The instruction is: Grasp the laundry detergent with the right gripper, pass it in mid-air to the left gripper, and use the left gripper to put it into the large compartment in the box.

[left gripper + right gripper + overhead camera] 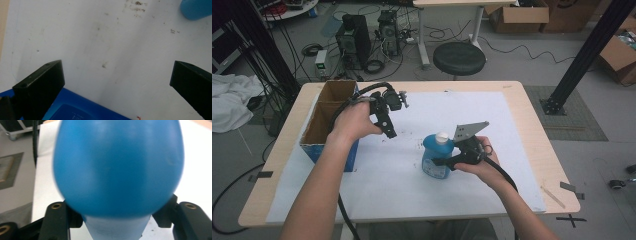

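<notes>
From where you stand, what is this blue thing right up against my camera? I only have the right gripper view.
Observer: A blue bottle with a white cap, upright on the white sheet.
Operator: Is my right gripper on it?
Observer: The right gripper sits at the bottle's side, jaws on either side of its body.
Operator: And the left?
Observer: The left gripper hangs open above the sheet, beside an open cardboard box with blue sides.
</notes>
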